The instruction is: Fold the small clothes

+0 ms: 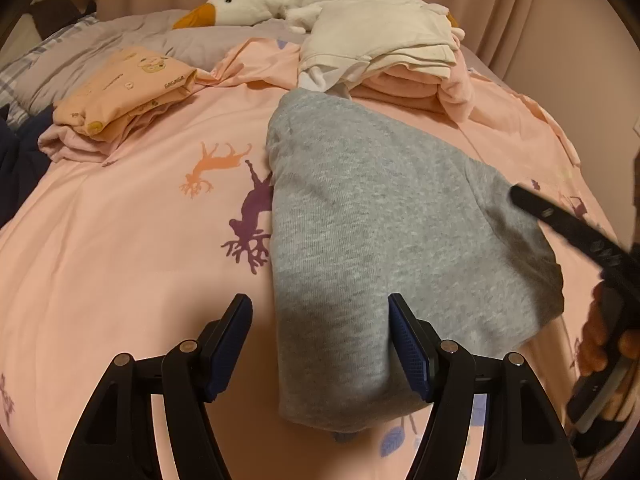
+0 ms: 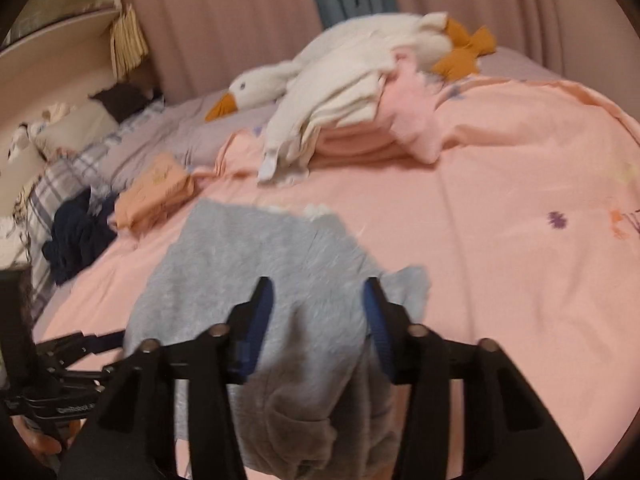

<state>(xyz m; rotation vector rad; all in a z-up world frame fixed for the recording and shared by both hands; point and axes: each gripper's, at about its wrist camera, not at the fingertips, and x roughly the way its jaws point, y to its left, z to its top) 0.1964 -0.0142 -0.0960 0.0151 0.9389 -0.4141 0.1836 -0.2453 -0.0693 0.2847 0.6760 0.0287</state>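
Grey garment (image 1: 384, 240): lying mid-bed (image 1: 120, 260).
Left jaws (image 1: 320, 344): wide, straddling its near edge, gripping nothing.
Right jaws (image 2: 318, 316): part-closed around bunched cloth; grip unclear.
Tip: I should pinch squarely, fold evenly.

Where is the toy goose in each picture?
Left wrist view: the toy goose lies at the top middle, beak pointing left, behind the cream clothes pile.
Right wrist view: the toy goose is upper middle, head left, orange feet at the right.
Shared landmark: the grey garment on the pink bedcover.
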